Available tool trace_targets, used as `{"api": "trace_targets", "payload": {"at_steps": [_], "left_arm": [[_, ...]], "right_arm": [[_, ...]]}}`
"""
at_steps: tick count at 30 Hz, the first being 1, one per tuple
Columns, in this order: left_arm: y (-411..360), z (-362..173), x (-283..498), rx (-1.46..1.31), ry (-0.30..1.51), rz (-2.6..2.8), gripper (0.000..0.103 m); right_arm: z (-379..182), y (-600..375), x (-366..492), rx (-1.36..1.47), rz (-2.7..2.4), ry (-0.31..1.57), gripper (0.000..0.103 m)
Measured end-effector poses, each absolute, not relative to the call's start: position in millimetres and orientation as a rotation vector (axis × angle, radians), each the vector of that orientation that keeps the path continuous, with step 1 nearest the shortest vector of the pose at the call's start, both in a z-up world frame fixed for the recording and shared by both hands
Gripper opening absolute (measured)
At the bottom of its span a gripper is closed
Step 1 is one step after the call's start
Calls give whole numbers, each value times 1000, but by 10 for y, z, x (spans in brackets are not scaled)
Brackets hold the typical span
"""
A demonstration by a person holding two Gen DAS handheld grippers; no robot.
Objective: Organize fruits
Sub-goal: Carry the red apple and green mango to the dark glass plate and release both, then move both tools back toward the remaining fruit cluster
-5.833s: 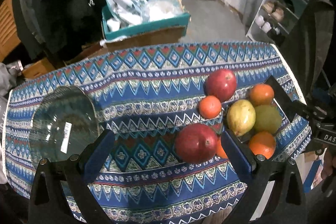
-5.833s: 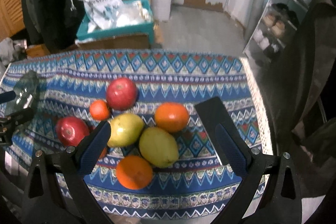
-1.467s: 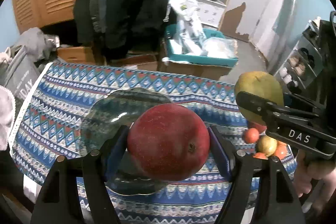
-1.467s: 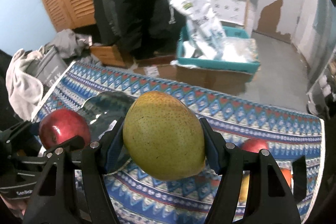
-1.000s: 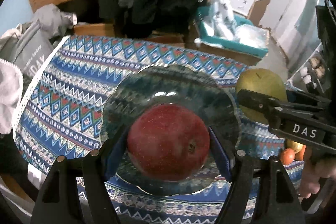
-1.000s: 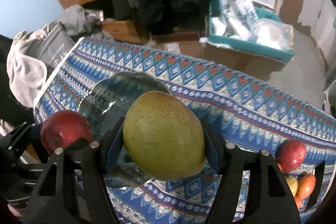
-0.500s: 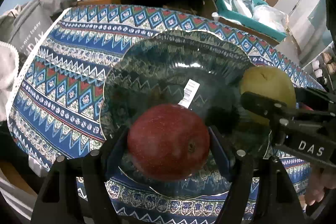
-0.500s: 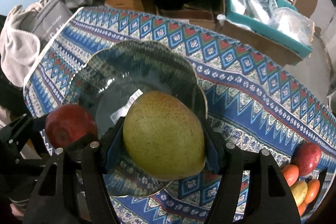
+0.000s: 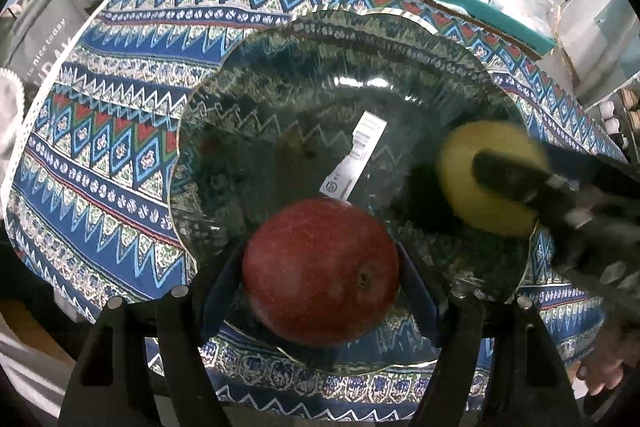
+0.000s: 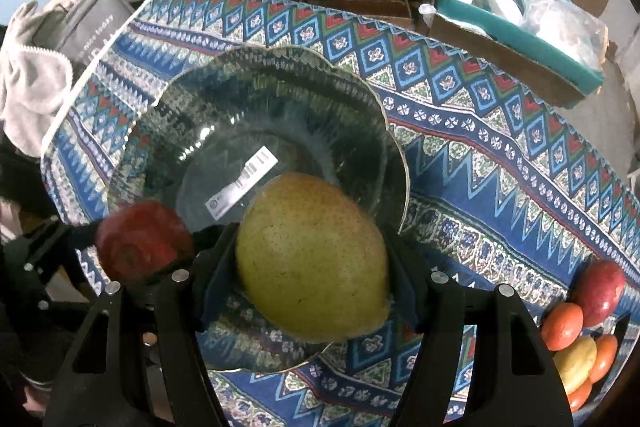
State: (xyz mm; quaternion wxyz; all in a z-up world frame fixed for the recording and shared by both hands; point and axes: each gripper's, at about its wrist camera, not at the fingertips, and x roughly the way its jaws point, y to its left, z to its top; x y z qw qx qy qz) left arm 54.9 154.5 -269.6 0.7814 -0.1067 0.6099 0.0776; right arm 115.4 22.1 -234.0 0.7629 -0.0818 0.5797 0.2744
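A clear glass bowl (image 9: 320, 67) with a barcode sticker (image 9: 356, 155) stands on the patterned cloth; it also shows in the right wrist view (image 10: 280, 83). My left gripper (image 9: 320, 275) is shut on a red apple (image 9: 320, 271) and holds it over the bowl's near side. My right gripper (image 10: 312, 259) is shut on a yellow-green pear (image 10: 312, 255) over the bowl's right side. The pear (image 9: 480, 179) shows blurred in the left wrist view, and the apple (image 10: 144, 239) shows in the right wrist view.
Several loose fruits lie at the table's far right: a red apple (image 10: 598, 291), oranges (image 10: 562, 325) and a yellow pear (image 10: 576, 359). A teal box with bags (image 10: 516, 7) stands beyond the table. Grey clothes and a bag (image 10: 60, 39) lie off the left edge.
Both grippers have dropped lower and closer over the bowl with their fruit still held. The bowl fills more of both views.
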Motion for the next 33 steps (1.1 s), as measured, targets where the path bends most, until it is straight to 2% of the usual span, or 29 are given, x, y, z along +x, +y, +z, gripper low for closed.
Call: {"api": "trace_targets", "payload": {"at_steps": [3,4,5,16,19,33], "left_arm": [[1536,-2635,541,-220,1286,169,78],[1532,-2582,541,-194,1269,196,86],[1529,-2542,535,-185,1246,199,87],[1376,-2209,468,-172,1166,162,87],[1295,-2120,489,-167,1141,147,87],[848,-1746,509,-159,1069,51,87]], "right_arm": [[-2221,190,1193,-134,604,1238,69],[-2186,185,1200,-130,603,1230,69],[-2153,179,1206,-124,606,1223,69],[-1827,7,1134,-144,538,1137,69],[-1729,-86,1100,-147,511,1115,72],[-1413,-959,860,-120,364,1064,73]]}}
